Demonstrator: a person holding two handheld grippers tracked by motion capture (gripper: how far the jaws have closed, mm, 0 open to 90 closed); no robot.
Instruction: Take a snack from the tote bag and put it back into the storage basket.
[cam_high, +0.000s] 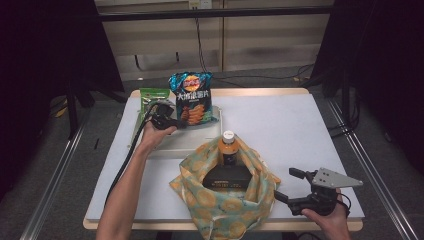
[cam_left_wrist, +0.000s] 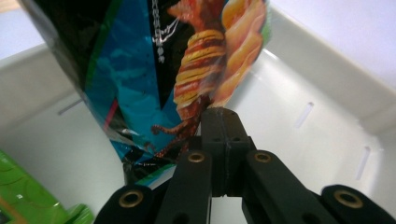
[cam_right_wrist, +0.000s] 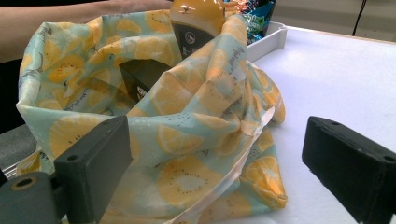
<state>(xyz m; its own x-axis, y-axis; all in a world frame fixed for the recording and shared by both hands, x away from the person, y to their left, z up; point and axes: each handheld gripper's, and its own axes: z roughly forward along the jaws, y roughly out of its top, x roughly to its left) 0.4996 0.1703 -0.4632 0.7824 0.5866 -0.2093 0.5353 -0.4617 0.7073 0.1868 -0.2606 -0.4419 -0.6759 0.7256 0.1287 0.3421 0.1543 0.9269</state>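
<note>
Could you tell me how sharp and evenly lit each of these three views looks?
High view: bright table, dark surroundings, fairly sharp. Left gripper view: chip bag close and soft, glossy sheen. Right gripper view: fabric bag reasonably sharp, near jaws blurred.

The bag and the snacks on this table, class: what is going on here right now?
A person works two hand-held grippers. The left gripper is shut on the blue chip bag, which stands upright over the white tray beside a green packet. The right gripper is open beside the lemon-print cloth bag, which already holds an orange bottle and a dark box.
</note>
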